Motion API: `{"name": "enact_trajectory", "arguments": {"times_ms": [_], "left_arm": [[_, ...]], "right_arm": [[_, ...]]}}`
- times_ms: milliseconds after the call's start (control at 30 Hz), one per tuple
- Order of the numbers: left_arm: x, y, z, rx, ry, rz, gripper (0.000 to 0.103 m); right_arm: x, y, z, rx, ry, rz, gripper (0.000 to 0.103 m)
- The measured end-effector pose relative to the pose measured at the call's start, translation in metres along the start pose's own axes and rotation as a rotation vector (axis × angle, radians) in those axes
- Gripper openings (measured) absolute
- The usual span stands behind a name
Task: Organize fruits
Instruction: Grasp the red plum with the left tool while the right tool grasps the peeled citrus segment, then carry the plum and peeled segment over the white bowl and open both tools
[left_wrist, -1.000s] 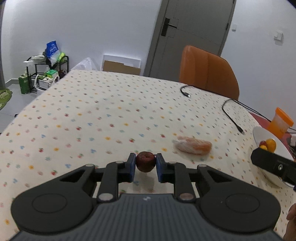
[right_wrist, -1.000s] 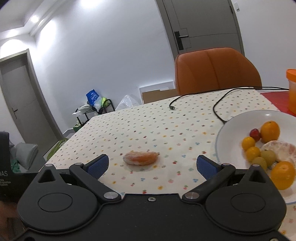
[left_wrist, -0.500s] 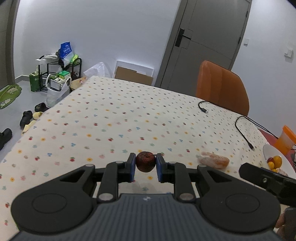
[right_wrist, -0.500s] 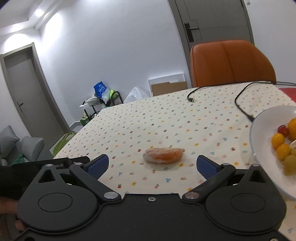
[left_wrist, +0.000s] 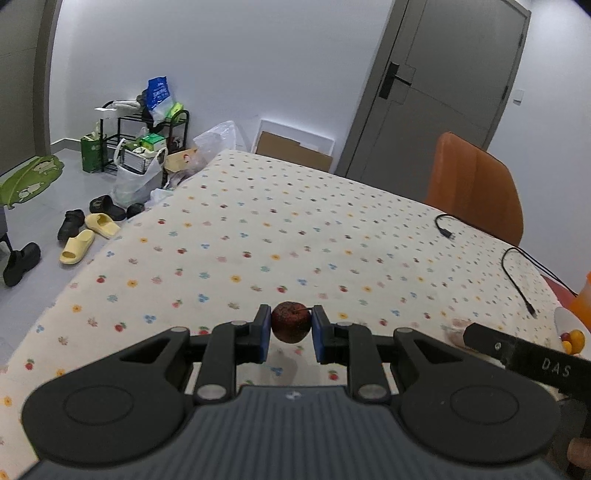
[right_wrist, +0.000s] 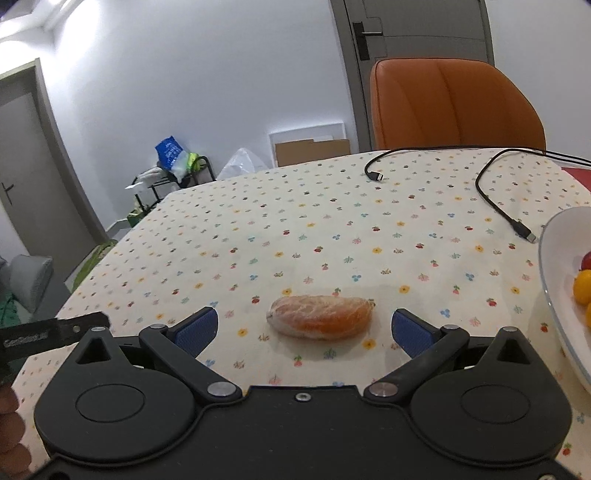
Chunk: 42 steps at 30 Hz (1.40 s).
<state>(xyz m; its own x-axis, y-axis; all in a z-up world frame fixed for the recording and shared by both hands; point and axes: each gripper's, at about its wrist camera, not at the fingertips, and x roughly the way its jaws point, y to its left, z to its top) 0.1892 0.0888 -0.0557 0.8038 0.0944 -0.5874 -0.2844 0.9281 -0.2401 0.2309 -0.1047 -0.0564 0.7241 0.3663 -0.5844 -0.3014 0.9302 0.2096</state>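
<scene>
Left gripper (left_wrist: 290, 328) clamped a dark red fruit (left_wrist: 290, 327); right gripper (right_wrist: 304, 328) stood spread, flanking the peeled orange piece (right_wrist: 320, 321) on the table (right_wrist: 332, 229).

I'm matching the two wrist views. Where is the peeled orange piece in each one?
Left wrist: peeled orange piece at the right edge, low, mostly hidden behind the right gripper's black body.
Right wrist: lower centre, lying on the tablecloth between the open blue pads of the right gripper.
Shared landmark: the orange chair behind the table.

Home: slippers (left_wrist: 88, 236), tableclothed table (left_wrist: 295, 236)
</scene>
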Motion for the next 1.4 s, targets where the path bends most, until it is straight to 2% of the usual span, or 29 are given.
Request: {"name": "enact_trajectory", "arguments": {"times_ms": [367,400,433,500,600,967,1400], "left_arm": [[0.005,0.008,0.007,-0.004,-0.010,0.056,0.022],[0.005,0.008,0.006,-0.003,-0.008,0.061,0.022],[0.006,0.008,0.007,-0.004,-0.006,0.064,0.022],[0.006,0.005,0.007,-0.001,-0.006,0.066,0.022],[0.003,-0.001,0.008,0.014,-0.013,0.061,0.022],[-0.011,-0.035,0.003,0.068,-0.032,0.015,0.022],[-0.024,-0.088,-0.008,0.136,-0.046,-0.058,0.021]], "right_arm": [[0.022,0.007,0.002,-0.043,0.022,-0.037,0.097],[0.022,0.006,0.003,-0.044,0.019,-0.040,0.091],[0.022,0.006,0.003,-0.048,0.014,-0.042,0.078],[0.021,0.005,0.004,-0.062,0.006,-0.061,0.066],[0.015,-0.001,0.004,-0.044,0.002,-0.034,0.061],[-0.032,-0.019,-0.001,-0.026,-0.083,0.005,0.060],[-0.083,-0.052,-0.007,0.015,-0.172,0.003,0.059]]}}
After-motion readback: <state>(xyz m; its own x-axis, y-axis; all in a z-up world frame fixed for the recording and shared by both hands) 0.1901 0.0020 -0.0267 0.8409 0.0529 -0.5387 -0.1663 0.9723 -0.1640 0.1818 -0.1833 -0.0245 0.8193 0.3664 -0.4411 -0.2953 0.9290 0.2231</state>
